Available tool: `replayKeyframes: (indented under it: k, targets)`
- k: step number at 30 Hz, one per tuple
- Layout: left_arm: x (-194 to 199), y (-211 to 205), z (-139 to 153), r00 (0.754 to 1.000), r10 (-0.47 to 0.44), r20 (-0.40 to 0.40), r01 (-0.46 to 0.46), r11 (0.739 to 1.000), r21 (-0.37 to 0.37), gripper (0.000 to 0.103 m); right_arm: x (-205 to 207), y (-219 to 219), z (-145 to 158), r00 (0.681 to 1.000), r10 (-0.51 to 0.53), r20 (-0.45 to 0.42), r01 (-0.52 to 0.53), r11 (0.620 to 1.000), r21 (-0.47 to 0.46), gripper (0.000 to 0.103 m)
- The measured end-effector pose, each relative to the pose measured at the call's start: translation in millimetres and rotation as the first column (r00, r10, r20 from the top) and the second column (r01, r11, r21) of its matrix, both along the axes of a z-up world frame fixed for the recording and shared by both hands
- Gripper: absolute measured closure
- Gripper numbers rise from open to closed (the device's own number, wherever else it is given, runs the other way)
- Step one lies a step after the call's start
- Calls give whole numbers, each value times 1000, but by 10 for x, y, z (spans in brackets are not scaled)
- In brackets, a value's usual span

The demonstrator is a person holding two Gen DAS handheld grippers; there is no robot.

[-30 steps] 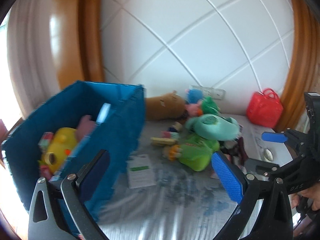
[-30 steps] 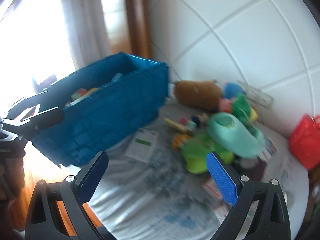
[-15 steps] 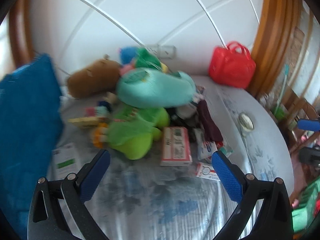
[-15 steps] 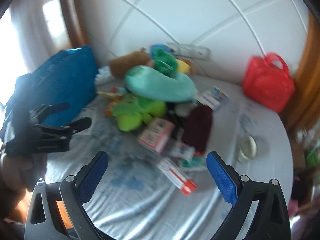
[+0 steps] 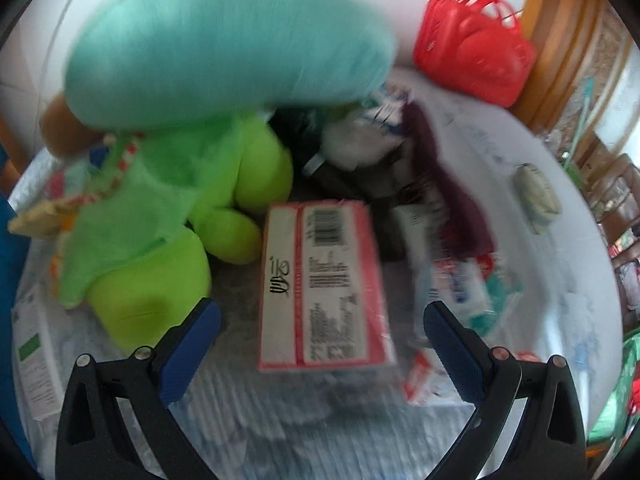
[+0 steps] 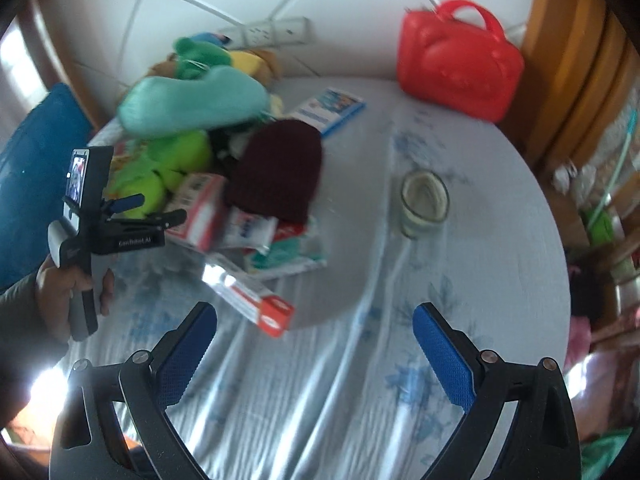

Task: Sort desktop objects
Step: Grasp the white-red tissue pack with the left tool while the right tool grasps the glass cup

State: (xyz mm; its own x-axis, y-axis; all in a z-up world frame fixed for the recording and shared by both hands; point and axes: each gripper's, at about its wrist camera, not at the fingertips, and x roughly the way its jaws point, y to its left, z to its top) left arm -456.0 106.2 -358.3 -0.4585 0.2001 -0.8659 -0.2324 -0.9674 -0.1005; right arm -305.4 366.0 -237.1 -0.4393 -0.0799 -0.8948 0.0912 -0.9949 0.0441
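Left wrist view: a blue bin edge [image 5: 6, 240] is seen at the far left, then a green plush toy [image 5: 160, 216] under a blurred teal cushion [image 5: 224, 44]. The left gripper [image 5: 320, 320] is held wide open, empty, with a red and white box [image 5: 320, 284] lying between its 2 fingers. A maroon knit hat [image 5: 452, 184] lies right of the box, and a red basket [image 5: 472, 44] stands far right by the wall. Right wrist view: the right gripper [image 6: 316, 336] is spread open over bare tablecloth [image 6: 320, 400], a red and white tube box [image 6: 252, 300] just beyond its left finger, a glass jar [image 6: 424, 204] farther right.
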Motion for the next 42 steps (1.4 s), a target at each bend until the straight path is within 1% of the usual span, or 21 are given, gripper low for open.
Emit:
replayKeyframes:
  k: [3,6,7,8,9,11,16,20,24,30,33,36,37,39,42]
  targets:
    - [-107,32,-236,1000,-2,25,2,1000,-13,0,-25,68,-151,999,-19,29,19,1000,3,3]
    - [-147,71,-347,999,-2,35,3,1000,-22,0,-28,92,-261,998,-30,55,30,1000,6,3]
    - [-140,82,-349,999,-7,35,8,1000,-17,3,-27,95,-282,998,-33,61,33,999,7,3]
    - [-131,92,-347,999,-12,34,13,1000,-11,14,-32,97,-297,997,-35,65,35,999,8,3]
    - [-111,112,-334,999,-21,33,22,1000,-10,21,-38,99,-310,997,-37,69,36,999,11,3]
    - [-70,155,-304,999,-41,31,41,999,-11,25,-73,109,-331,996,-41,73,39,999,16,3]
    - [94,86,-146,999,-41,17,40,999,22,26,-285,129,-378,997,-49,58,48,998,29,3]
    - [208,-71,48,1000,-19,-8,20,998,58,26,-649,209,-493,997,-78,19,76,993,86,3]
    - [352,-180,211,1000,-16,-18,17,997,81,26,-1152,495,-720,987,-163,0,162,981,110,3]
    - [517,-306,416,999,-20,-25,22,996,85,26,-1826,872,-1199,972,-232,34,222,955,196,3]
    - [589,-368,475,1000,-13,-23,15,996,85,26,-2006,992,-1398,965,-255,60,237,948,214,3]
    - [656,-435,520,1000,-6,-20,7,997,83,26,-2125,1026,-1527,965,-250,80,228,948,223,4]
    - [677,-460,534,1000,-2,-20,4,997,82,26,-2155,1037,-1554,964,-249,89,225,949,221,6]
    - [710,-507,566,1000,5,-21,-4,997,80,26,-2191,1076,-1575,960,-261,101,236,950,205,26]
    - [737,-558,624,999,15,-28,-13,997,82,26,-2179,1092,-1545,955,-275,108,252,949,191,30]
